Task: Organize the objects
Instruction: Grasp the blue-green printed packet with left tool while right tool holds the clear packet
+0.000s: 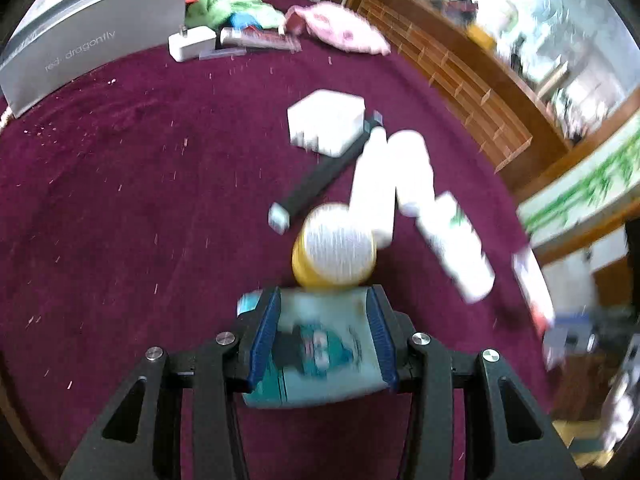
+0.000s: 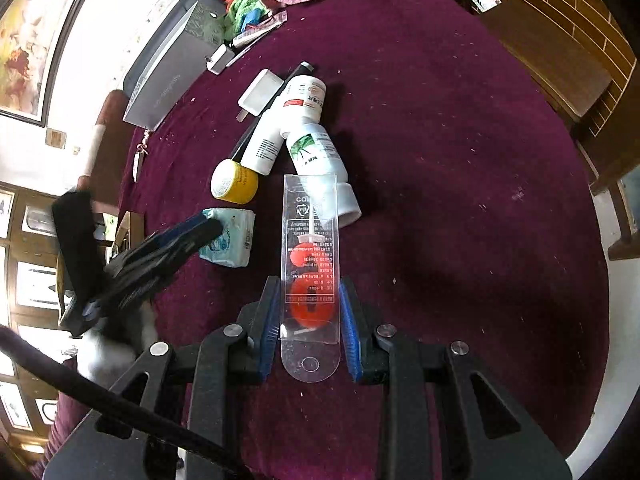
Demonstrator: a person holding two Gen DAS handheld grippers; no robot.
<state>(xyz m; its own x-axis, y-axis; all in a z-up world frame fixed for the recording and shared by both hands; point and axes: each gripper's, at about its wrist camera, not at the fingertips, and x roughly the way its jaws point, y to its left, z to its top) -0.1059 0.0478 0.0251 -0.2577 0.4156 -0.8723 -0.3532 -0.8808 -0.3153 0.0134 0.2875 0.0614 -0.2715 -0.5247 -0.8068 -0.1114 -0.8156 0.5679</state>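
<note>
In the left wrist view, the left claw (image 1: 326,336) was clamped on a pale teal tissue pack (image 1: 320,356), its blue pads pressed against both sides, low over the maroon worktop (image 1: 120,200). Just beyond the pack stood a yellow jar (image 1: 334,256) with a white ribbed lid, so its contents were hidden. Farther off lay a black stick (image 1: 320,176), a white block (image 1: 326,124) and two or three white bottles (image 1: 400,172) leaning together; motion blur made their labels unreadable. At the far left edge stood a grey box (image 1: 92,36), with a white charger (image 1: 192,42), a tube and crumpled green and pink cloths near it.

In the right wrist view, the right claw (image 2: 310,320) gripped a clear plastic blister pack (image 2: 310,264) holding red pieces inside, its far end reaching the base of a capped white bottle with a green leaf print (image 2: 316,152). A second white bottle with a red label (image 2: 304,96) lay beyond it. To the left, the left claw (image 2: 208,230) held the tissue pack (image 2: 230,240) beside the yellow jar (image 2: 236,184).
</note>
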